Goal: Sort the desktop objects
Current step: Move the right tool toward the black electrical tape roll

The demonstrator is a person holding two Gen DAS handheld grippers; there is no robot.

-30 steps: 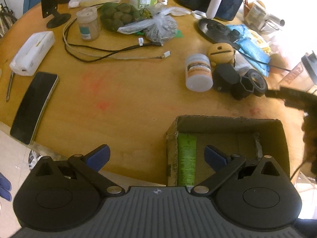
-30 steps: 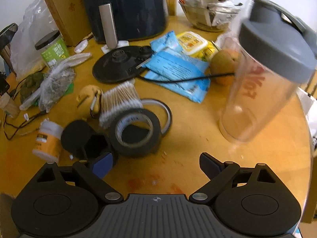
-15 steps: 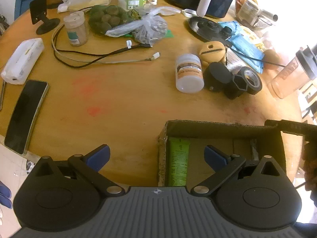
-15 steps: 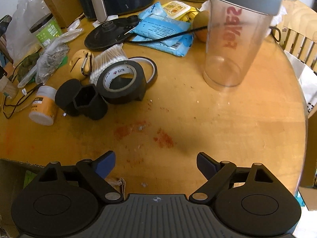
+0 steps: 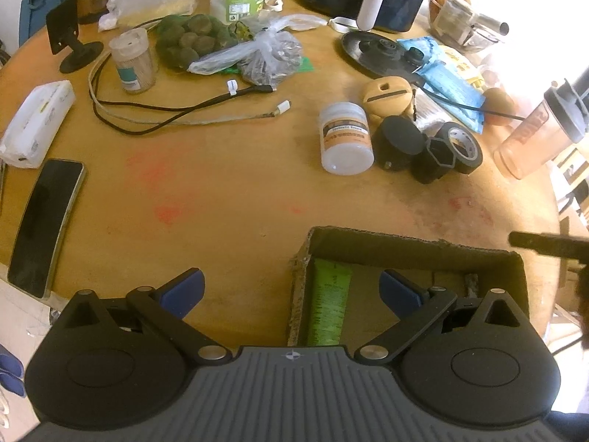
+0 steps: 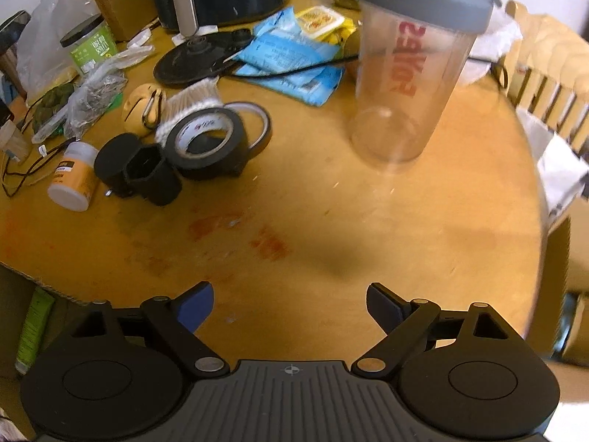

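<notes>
While hovering at the table's [image 5: 228,191] near edge, spread wide, gripping nothing: left gripper [image 5: 291,289]. Just beyond, at that edge, an open box [image 5: 408,241], with a green tube [image 5: 329,302] lying against its left wall, long axis running near to far. Right gripper [image 6: 291,300] likewise released, empty, over bare wood with red stains. Farther toward the middle, a white bottle [image 5: 344,136] on its side, base pointing to the near edge, touching a black cap [image 5: 399,141], hexagonal holder [image 5: 434,156] and tape roll [image 6: 206,141]. Toward the right edge, a shaker [image 6: 408,70] upright. At the left edge, a phone [image 5: 44,221]. Along the far edge, cables [image 5: 176,114], bags, jars, dark appliance.
</notes>
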